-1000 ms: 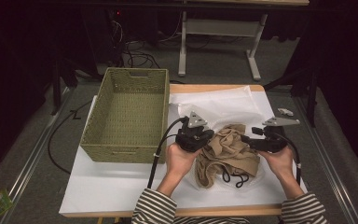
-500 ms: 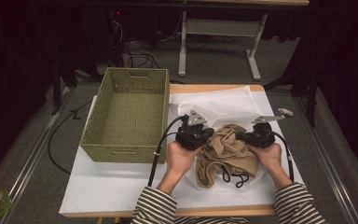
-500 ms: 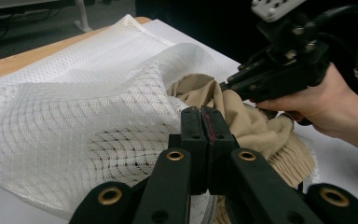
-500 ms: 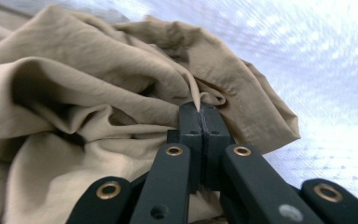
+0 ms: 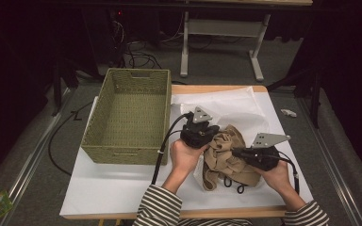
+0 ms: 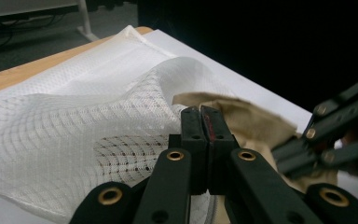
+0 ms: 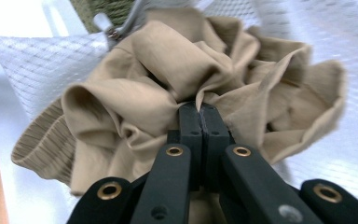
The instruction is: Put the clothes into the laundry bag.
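The right hand-held gripper (image 7: 199, 109) slid in, apparently pinching the tan garment (image 7: 168, 88).

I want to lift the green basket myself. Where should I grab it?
Grip the woven basket by the cut-out handle slot in its far end wall, reaching in from above. A matching slot shows in the near wall. The rim is thick weave, so the slots probably give a surer hold.

High cam overhead; claw cams close-up
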Motion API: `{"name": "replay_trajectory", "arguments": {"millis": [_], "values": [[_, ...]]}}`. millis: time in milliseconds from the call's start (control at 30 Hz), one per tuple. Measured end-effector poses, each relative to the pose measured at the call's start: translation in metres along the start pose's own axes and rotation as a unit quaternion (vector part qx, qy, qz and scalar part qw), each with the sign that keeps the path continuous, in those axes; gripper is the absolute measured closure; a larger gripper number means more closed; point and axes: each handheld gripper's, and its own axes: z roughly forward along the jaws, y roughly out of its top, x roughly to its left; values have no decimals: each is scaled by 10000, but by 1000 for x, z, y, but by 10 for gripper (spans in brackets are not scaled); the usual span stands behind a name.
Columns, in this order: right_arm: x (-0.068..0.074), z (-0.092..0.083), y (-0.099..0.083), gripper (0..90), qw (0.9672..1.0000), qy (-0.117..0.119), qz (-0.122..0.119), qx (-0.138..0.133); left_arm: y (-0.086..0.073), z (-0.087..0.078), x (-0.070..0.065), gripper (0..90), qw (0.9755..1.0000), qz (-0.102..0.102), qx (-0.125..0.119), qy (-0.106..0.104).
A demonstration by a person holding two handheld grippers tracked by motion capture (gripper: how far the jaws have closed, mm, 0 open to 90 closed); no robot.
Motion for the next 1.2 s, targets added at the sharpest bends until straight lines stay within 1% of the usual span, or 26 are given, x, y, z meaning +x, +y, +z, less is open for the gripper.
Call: {"name": "replay_trajectory", "arguments": {"millis": [33,67,133,167,200,233,267,300,333,367,400,433,467,500,600,667,700,800,833,867,900,967,1000,1067,1133,1200], "values": [[3,4,1,900,10000,-4,3,27,1,0,-2,890,10000,-58,-24,-33],[4,7,2,900,10000,-3,-12,70,1,-1,-5,891,9999,-44,-19,-104],[3,19,3,900,9996,-15,-40,284,2,-5,-11,892,9997,-25,-81,-235],[2,25,3,900,9994,-55,-50,352,3,-9,-16,892,9994,36,-102,-334],[0,32,2,900,9989,-128,-67,446,4,-14,-25,892,9988,92,-136,-465],[-6,42,0,900,9981,-227,-8,580,4,-16,-27,892,9986,120,-141,-488],[-9,46,0,900,9977,-269,3,625,4,-19,-31,892,9984,184,-126,-529],[-14,52,-2,900,9969,-366,84,693,4,-21,-34,892,9981,194,-127,-576],[-20,59,-4,900,9956,-513,168,770,4,-22,-35,892,9980,201,-121,-582],[-24,63,-6,900,9949,-562,244,797,3,-23,-35,892,9980,213,-118,-575],[-30,67,-9,900,9942,-579,411,807,3,-23,-33,892,9982,205,-103,-558],[-36,68,-12,900,9938,-512,626,761,3,-23,-31,892,9983,208,-89,-541],[-39,68,-13,900,9936,-496,708,722,3,-23,-29,892,9984,159,-109,-525],[-38,65,-14,890,9939,-494,735,659,3,-23,-26,891,9985,144,-99,-519],[-32,54,-14,811,9948,-568,645,539,2,-25,-22,891,9987,91,-112,-481],[-29,43,-13,748,9956,-568,613,432,2,-26,-19,890,9989,104,-102,-454],[-28,38,-13,719,9955,-581,641,374,1,-27,-18,890,9989,97,-110,-441],[-25,20,-12,643,9958,-652,626,167,1,-28,-15,889,9991,150,-128,-374],[-23,12,-13,593,9952,-693,685,49,0,-28,-15,889,9992,131,-138,-360],[-22,6,-13,554,9950,-692,717,-57,0,-28,-13,889,9992,154,-117,-347],[-22,0,-14,527,9947,-686,755,-152,-1,-27,-12,888,9993,159,-117,-323],[-20,-8,-15,496,9942,-706,778,-234,-3,-25,-9,887,9994,233,-102,-227],[-18,-11,-15,478,9944,-713,742,-253,-3,-25,-8,888,9994,269,-63,-193],[-16,-11,-16,447,9948,-689,722,-194,-4,-25,-6,888,9995,258,-45,-168],[-14,-6,-17,436,9956,-668,657,-91,-3,-25,-6,888,9996,242,-41,-157],[-11,1,-16,434,9966,-564,595,-35,-3,-25,-7,887,9996,212,-46,-181]]}}
